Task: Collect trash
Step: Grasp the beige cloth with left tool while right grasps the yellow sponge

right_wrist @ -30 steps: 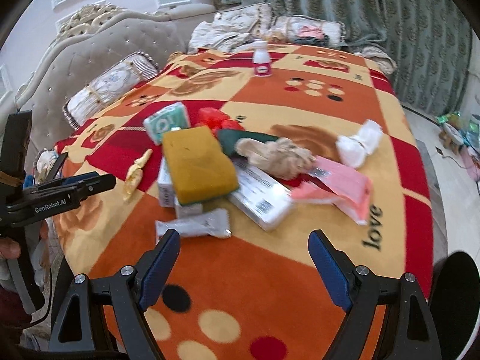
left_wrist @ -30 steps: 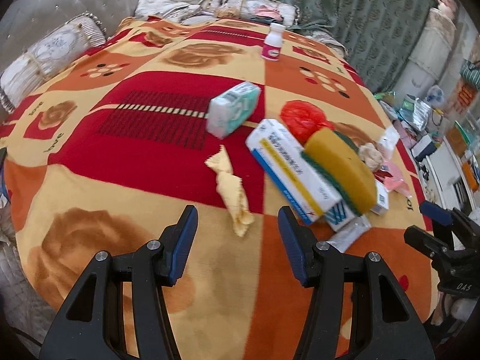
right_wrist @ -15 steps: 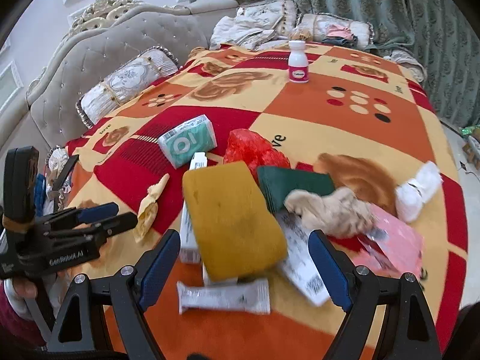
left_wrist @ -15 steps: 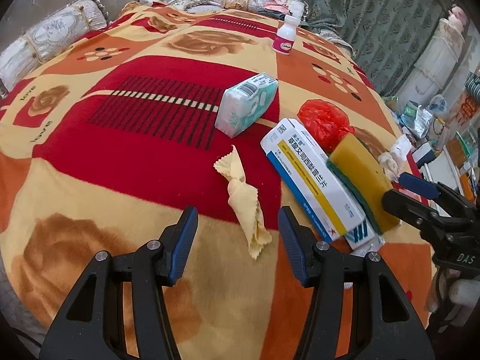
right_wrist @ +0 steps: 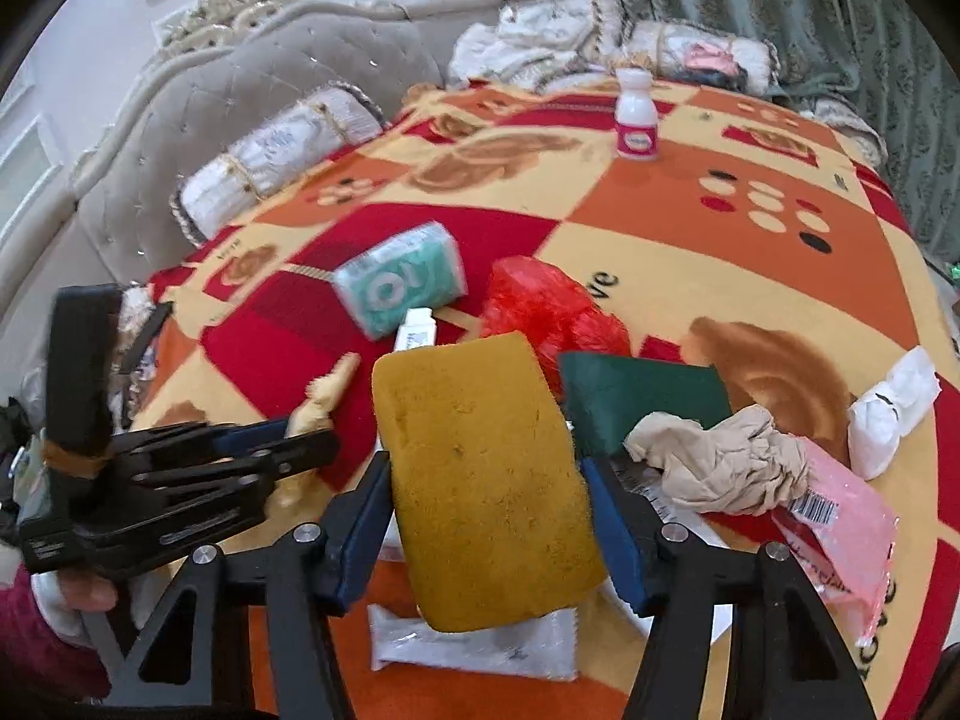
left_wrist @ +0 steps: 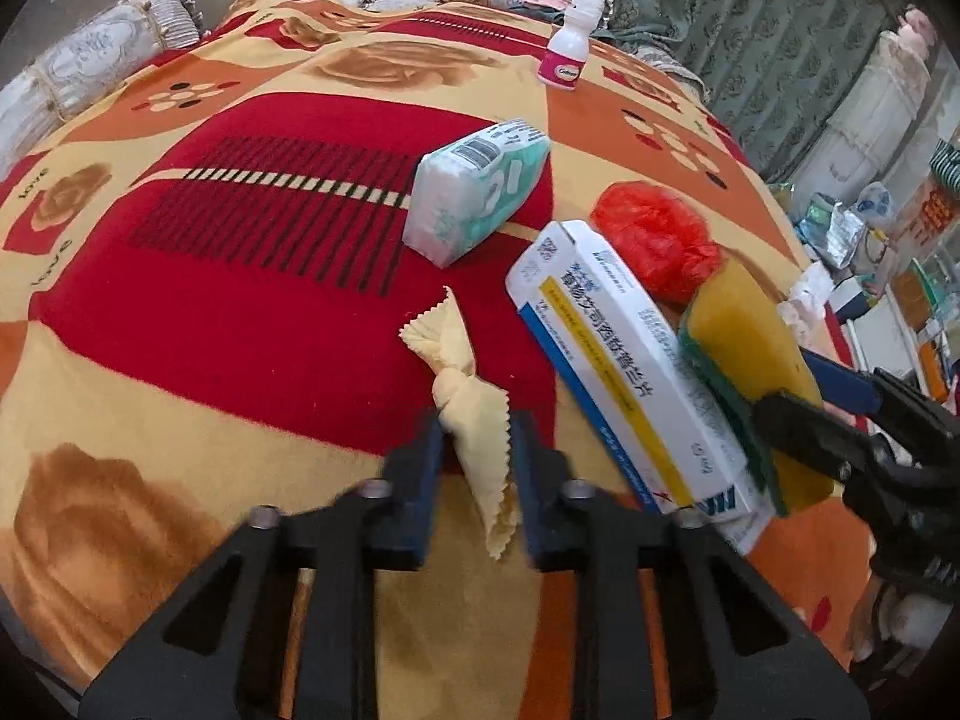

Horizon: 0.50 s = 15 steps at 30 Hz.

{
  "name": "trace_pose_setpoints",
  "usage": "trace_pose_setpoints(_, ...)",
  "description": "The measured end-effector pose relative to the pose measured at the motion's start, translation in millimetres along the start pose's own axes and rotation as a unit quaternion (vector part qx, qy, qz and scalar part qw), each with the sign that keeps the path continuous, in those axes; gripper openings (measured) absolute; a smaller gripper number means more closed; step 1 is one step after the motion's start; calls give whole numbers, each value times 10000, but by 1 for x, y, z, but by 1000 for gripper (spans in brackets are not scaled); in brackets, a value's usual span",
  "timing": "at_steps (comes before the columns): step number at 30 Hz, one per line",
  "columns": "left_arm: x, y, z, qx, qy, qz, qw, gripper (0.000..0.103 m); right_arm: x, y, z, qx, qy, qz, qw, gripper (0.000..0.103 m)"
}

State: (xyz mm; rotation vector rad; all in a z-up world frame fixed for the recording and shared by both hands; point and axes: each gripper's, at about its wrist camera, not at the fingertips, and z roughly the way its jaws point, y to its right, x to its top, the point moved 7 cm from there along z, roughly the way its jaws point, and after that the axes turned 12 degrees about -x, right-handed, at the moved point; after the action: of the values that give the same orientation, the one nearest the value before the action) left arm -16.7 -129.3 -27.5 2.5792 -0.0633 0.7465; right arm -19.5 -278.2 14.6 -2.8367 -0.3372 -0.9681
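Observation:
A twisted yellow cloth scrap point(left_wrist: 462, 396) lies on the patterned blanket point(left_wrist: 240, 276). My left gripper point(left_wrist: 474, 450) is shut on its knotted middle, and its tail hangs below the pads. A yellow sponge point(right_wrist: 480, 450) with a green backing rests on a white medicine box point(left_wrist: 618, 372). My right gripper point(right_wrist: 486, 516) straddles the sponge, its jaws closing with both blue pads against the sponge's long sides. The left gripper point(right_wrist: 300, 444) also shows in the right wrist view, just left of the sponge.
On the blanket also lie a green tissue pack point(left_wrist: 474, 192), a red plastic bag point(right_wrist: 552, 312), a green scouring pad point(right_wrist: 642, 396), crumpled beige paper point(right_wrist: 720, 462), a pink wrapper point(right_wrist: 840, 516), a white sachet point(right_wrist: 474, 648) and a white bottle point(right_wrist: 636, 120). Pillows point(right_wrist: 270, 162) line the far edge.
Both grippers moved forward and down over the pile. The left jaws closed on the yellow cloth scrap. The right jaws narrowed around the sponge.

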Motion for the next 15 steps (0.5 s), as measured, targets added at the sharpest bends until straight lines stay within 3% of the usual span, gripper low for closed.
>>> trace_pose_setpoints(6, -2, 9, -23, -190, 227, -15, 9996, 14, -10, -10, -29, -29, 242, -95, 9997, 59)
trace_pose_setpoints(15, -10, 48, -52, -453, 352, 323, 9978, 14, -28, 9, -68, -136, 449, 266, 9985, 59)
